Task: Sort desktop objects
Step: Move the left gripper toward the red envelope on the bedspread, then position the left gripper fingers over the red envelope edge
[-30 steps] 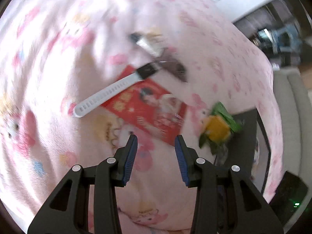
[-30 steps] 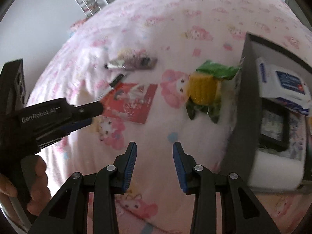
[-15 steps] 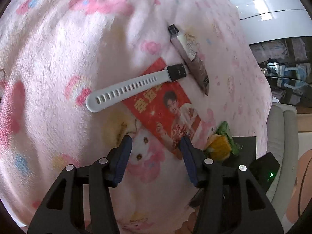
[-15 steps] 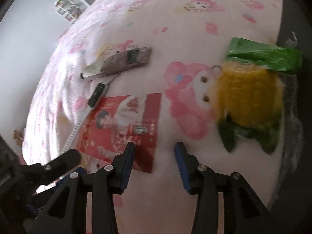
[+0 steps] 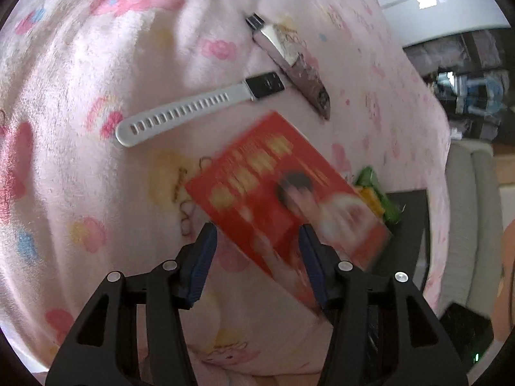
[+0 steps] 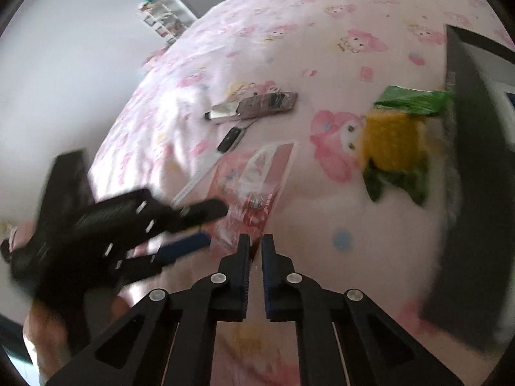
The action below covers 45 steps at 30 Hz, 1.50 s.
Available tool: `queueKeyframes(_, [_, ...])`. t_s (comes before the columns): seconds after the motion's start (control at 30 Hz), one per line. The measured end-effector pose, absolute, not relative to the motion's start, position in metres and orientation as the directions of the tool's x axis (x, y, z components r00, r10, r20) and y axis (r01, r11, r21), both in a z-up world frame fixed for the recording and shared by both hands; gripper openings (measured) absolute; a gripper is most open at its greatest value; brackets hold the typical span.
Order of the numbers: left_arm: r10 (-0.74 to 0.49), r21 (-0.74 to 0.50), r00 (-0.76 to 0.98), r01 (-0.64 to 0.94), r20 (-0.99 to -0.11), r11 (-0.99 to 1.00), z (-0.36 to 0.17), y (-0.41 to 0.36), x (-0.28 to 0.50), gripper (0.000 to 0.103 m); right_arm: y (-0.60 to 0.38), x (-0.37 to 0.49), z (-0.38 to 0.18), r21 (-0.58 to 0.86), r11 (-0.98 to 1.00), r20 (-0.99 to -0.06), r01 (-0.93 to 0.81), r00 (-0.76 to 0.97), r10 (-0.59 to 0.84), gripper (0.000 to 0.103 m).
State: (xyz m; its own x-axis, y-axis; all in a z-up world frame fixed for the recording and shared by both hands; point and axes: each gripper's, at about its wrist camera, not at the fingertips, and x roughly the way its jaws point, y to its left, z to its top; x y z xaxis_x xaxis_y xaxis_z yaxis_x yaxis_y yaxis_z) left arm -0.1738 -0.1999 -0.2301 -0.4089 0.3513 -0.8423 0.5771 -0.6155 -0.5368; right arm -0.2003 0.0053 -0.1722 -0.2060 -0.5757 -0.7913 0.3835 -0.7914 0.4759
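A red envelope (image 5: pixel 283 199) is lifted off the pink blanket and tilted; my right gripper (image 6: pixel 256 246) is shut on its near edge (image 6: pixel 257 186). My left gripper (image 5: pixel 256 247) is open, its jaws on either side of the envelope's lower part, and it shows blurred at the left of the right wrist view (image 6: pixel 180 225). A white watch strap with a black face (image 5: pixel 193 109) lies on the blanket beyond, next to a silver-purple tube (image 5: pixel 289 64). A yellow and green corn plush (image 6: pixel 396 148) lies by the dark box (image 6: pixel 470 160).
The pink cartoon blanket (image 5: pixel 96 193) covers the whole surface. The dark box stands at the right with a white packet inside. A grey sofa (image 5: pixel 476 209) and shelving lie beyond the blanket's edge. A hand (image 6: pixel 48 337) holds the left gripper.
My right gripper has closed on the red envelope and lifted it off the blanket, away from the watch strap. My left gripper has moved in around the raised envelope.
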Motion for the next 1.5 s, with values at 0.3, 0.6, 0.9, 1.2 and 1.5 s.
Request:
queueKeyframes(0.3, [0.24,-0.419,-0.365,0.566,-0.9,-0.711,-0.218,-0.186,-0.162,0.053,0.056,-0.166,-0.163,0.345,-0.834,-0.844,0.43,-0.248,-0.477,0.004])
queueKeyframes(0.6, [0.319,-0.418,-0.276,0.495,-0.907,-0.761,-0.239,-0.145,-0.169,0.053,0.09,-0.163,-0.216,0.392,-0.837,-0.879,0.381,-0.112,-0.463,0.005])
queueKeyframes(0.9, [0.321,-0.393,-0.231,0.439,-0.918,-0.808,-0.241,-0.132,-0.172,0.053,0.124,-0.173,-0.223,0.556,-0.79,-0.776,0.26,-0.18,-0.605,0.007])
queueKeyframes(1.2, [0.286,-0.404,-0.321,0.408,-0.903,-0.819,-0.21,-0.135,-0.164,0.059,0.132,-0.171,-0.218,0.481,-0.841,-0.817,0.247,-0.221,-0.532,0.007])
queueKeyframes(1.5, [0.276,-0.343,-0.222,0.38,-0.935,-0.859,-0.224,-0.124,-0.164,0.039,0.133,-0.172,-0.218,0.52,-0.812,-0.795,0.266,-0.195,-0.574,0.007])
